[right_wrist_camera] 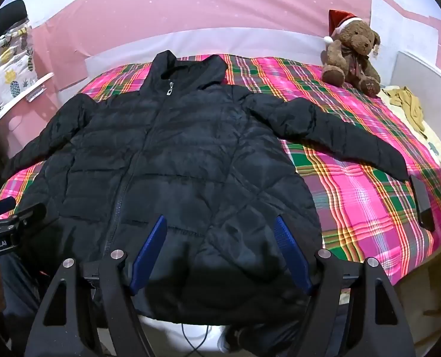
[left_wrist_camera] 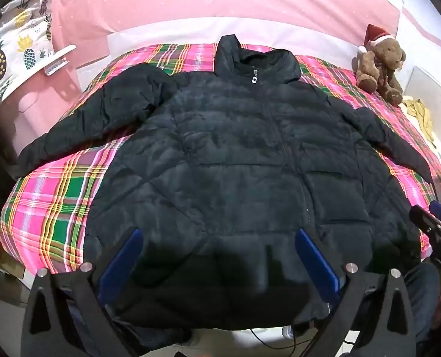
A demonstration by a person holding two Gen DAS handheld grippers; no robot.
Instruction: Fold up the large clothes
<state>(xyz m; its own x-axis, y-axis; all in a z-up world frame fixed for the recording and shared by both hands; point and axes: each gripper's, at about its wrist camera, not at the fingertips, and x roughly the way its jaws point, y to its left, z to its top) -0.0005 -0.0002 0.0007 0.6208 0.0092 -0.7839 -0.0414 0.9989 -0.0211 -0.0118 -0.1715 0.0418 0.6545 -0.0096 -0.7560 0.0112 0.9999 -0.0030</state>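
A large black quilted puffer jacket (left_wrist_camera: 235, 154) lies front up, zipped, on a bed with a pink, green and yellow plaid cover (left_wrist_camera: 56, 196). Its collar points to the far wall and both sleeves spread sideways. My left gripper (left_wrist_camera: 219, 236) is open and empty, hovering above the jacket's hem left of the zip. My right gripper (right_wrist_camera: 220, 223) is open and empty above the hem right of the zip (right_wrist_camera: 167, 89). The jacket also fills the right wrist view (right_wrist_camera: 176, 163). Each gripper shows at the other view's edge (left_wrist_camera: 434, 226) (right_wrist_camera: 3, 217).
A brown teddy bear in a Santa hat (right_wrist_camera: 351, 53) sits at the bed's far right corner. A yellow cloth (right_wrist_camera: 408, 104) lies beside it. A dark phone-like object (right_wrist_camera: 422, 205) lies near the right sleeve cuff. A pineapple-print fabric (left_wrist_camera: 9, 50) hangs at left. Cables run on the floor below.
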